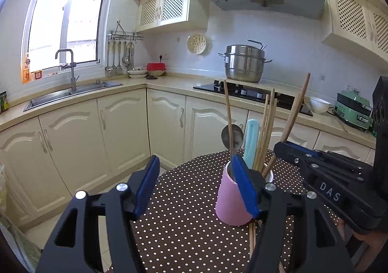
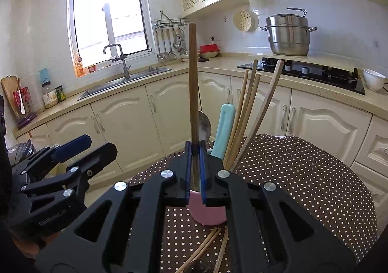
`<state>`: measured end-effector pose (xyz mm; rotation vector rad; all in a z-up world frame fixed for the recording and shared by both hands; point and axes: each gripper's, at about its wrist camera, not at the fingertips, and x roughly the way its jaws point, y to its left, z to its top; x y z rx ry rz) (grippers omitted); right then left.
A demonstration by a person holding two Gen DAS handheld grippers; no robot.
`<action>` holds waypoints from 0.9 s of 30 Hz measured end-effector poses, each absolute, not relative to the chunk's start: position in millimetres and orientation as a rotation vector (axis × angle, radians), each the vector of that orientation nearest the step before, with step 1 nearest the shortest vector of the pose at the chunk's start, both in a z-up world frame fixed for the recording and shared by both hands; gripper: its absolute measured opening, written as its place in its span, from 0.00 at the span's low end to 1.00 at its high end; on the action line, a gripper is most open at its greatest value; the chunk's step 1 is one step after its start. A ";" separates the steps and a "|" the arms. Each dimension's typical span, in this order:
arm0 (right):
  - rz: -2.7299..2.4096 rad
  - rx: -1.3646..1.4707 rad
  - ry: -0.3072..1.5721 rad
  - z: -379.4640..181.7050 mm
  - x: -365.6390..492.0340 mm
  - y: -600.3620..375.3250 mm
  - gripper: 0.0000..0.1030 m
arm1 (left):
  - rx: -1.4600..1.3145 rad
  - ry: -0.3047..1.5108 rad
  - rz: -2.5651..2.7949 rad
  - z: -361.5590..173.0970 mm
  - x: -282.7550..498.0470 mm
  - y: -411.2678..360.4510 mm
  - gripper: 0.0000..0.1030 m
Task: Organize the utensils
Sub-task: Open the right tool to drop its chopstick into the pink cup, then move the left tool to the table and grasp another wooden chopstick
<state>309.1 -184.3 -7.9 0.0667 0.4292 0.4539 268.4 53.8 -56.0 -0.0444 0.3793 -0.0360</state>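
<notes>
Utensils (image 1: 264, 132) standing bunched in the pink cup (image 1: 230, 200) on the dotted tablecloth (image 1: 189, 224), more chopsticks (image 2: 206, 246) lying beside its base. Right gripper (image 2: 195, 151) clamping a tall wooden stick (image 2: 193, 78) over the cup; left gripper (image 1: 194, 173) gaping wide, one finger at the rim. Risking a tipped cup if that stick levers sideways, with nothing bracing it.

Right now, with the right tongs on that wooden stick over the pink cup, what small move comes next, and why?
Probably open the right tongs: the wooden stick already stands upright in the pink cup, and more sticks lie on the table.
</notes>
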 end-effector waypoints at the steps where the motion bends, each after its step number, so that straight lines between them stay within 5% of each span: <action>1: 0.451 0.067 0.425 -6.6 306.7 -185.1 0.17 | -0.043 0.379 -0.037 -55.1 266.2 53.6 0.60; 4: 0.445 0.071 0.399 -1.6 297.5 -188.4 0.50 | -0.044 0.375 -0.039 -52.4 258.6 53.8 0.60; 18: 0.421 0.087 0.381 4.4 258.0 -209.9 0.56 | -0.026 0.424 -0.071 -53.6 227.5 42.0 0.63; 27: 0.387 0.102 0.496 -28.5 240.1 -232.3 0.62 | -0.055 0.760 -0.226 -107.1 239.6 30.6 0.68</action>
